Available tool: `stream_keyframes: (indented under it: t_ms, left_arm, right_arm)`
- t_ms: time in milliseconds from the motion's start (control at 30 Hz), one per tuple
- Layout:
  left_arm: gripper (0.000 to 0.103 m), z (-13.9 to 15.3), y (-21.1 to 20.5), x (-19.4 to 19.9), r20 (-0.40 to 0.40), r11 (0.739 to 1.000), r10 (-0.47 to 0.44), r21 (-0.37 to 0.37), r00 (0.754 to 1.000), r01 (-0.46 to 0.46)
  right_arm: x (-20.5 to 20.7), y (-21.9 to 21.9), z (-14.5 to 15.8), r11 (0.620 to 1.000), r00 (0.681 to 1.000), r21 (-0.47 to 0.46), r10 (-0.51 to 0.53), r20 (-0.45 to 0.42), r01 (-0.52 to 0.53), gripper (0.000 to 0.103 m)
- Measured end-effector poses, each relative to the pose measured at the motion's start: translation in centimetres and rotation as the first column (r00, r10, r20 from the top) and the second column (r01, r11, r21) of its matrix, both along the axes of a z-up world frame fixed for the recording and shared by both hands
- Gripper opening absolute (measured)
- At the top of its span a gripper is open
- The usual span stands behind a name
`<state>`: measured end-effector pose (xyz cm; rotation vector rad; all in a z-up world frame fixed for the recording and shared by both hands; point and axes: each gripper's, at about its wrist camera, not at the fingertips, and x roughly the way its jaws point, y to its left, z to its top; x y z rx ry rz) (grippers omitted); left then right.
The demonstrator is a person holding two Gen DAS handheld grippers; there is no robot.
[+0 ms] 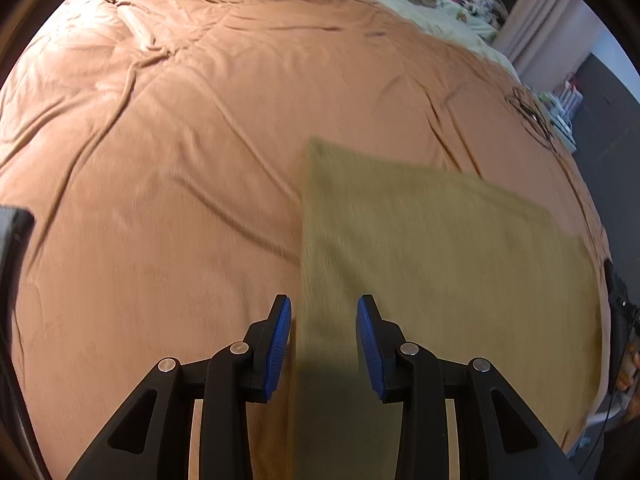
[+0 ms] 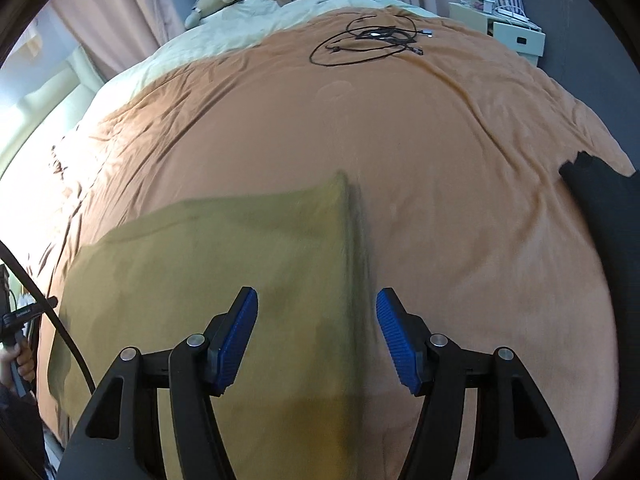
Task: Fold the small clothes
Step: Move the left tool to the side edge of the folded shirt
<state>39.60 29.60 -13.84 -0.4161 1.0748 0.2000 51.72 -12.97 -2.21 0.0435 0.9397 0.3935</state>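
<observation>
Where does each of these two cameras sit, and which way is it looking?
Left wrist view: rides on the left gripper, looking down along its open blue fingers at the olive cloth on the orange blanket.
Right wrist view: rides on the right gripper, jaws open over the cloth's right edge; a hand shows at far left.
Both share the cloth, blanket and black cables.

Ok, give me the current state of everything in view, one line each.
Olive cloth: lying flat on the blanket, folded edge straight, not gripped.
Left tool: open, hanging over the cloth's left edge, nothing held.
Right tool: open, over the cloth's right edge, nothing held.
Orange blanket: spread over the bed, wrinkled.
Black cable: loosely coiled on the blanket's far end.
</observation>
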Motion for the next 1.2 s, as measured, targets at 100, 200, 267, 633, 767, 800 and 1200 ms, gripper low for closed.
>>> stream_keyframes:
  t_ms: [100, 200, 267, 633, 767, 800, 1200]
  left_arm:
    - [0.037, -0.9, -1.1, -1.9, -0.018, 1.0, -0.011, 0.007, 1.0, 0.011]
    - [0.037, -1.5, -1.8, -3.5, -0.033, 1.0, -0.019, 0.018, 0.999, 0.02]
    - [0.037, -2.0, -2.2, -4.5, -0.047, 0.999, -0.025, 0.028, 0.999, 0.027]
    - [0.037, -2.6, -3.1, -10.9, -0.053, 0.999, -0.039, 0.035, 0.998, 0.04]
    - [0.042, -2.6, -3.4, -12.8, -0.05, 0.998, -0.042, 0.037, 0.998, 0.044]
    - [0.042, -2.7, -3.6, -13.3, -0.058, 0.998, -0.044, 0.043, 0.997, 0.047]
    - [0.042, -0.5, -2.3, -17.4, 0.032, 0.995, 0.032, -0.092, 0.999, -0.029]
  right_arm:
    - [-2.0, -0.3, -0.2, 0.999, 1.0, -0.031, 0.016, -0.003, -0.016, 0.06]
    - [-3.8, -0.4, -0.6, 0.997, 1.0, -0.077, 0.029, -0.007, -0.029, 0.06]
    - [-4.9, -0.5, -0.9, 0.995, 0.999, -0.095, 0.03, -0.013, -0.031, 0.06]
    - [-10.3, -1.8, -3.6, 0.982, 0.998, -0.189, -0.009, -0.054, -0.002, 0.06]
    - [-12.5, -2.8, -4.2, 0.981, 0.998, -0.192, -0.017, -0.058, 0.005, 0.06]
    - [-13.1, -3.0, -4.2, 0.982, 0.998, -0.189, -0.019, -0.057, 0.008, 0.06]
    - [-18.6, -5.6, -1.9, 0.997, 0.999, -0.063, -0.042, 0.0, 0.042, 0.06]
